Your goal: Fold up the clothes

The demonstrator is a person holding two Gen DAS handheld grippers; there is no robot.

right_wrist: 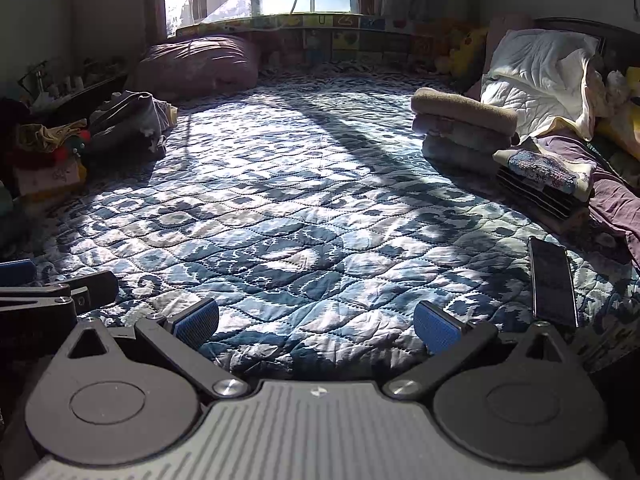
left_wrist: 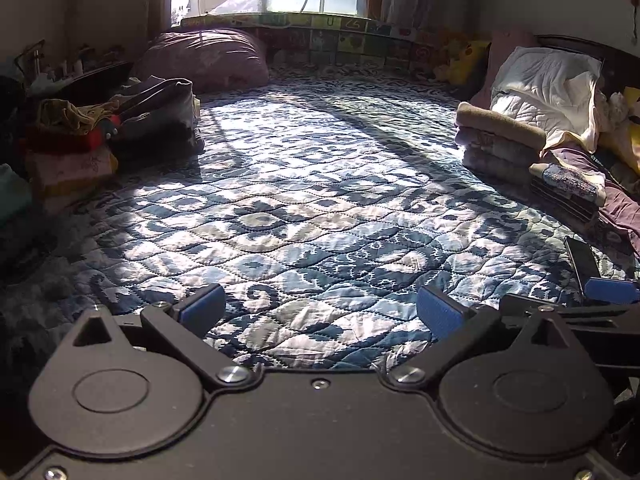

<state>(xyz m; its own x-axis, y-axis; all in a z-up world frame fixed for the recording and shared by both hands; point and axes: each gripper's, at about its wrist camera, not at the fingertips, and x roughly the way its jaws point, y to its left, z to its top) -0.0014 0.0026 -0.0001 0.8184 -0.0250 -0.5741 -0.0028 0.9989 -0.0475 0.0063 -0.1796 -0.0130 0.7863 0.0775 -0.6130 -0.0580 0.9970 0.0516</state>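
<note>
At the left edge of the bed lies the unfolded clothes heap (left_wrist: 120, 120), a tangle of grey, olive and red garments; well apart from it, at the right edge, stand 2 folded stacks (left_wrist: 500, 140), brown on top and a patterned one nearer us; between them the blue quilt (left_wrist: 312, 208) carries no garment, and a dark phone (right_wrist: 552, 280) rests on it near the right side; we judge we are between garments, so the next move calls for reaching far left to fetch 1 piece and spread it flat; our left gripper (left_wrist: 320, 312) and right gripper (right_wrist: 316, 322) both hover low over the quilt, jaws spread wide, holding nothing, well short of the heap.
</note>
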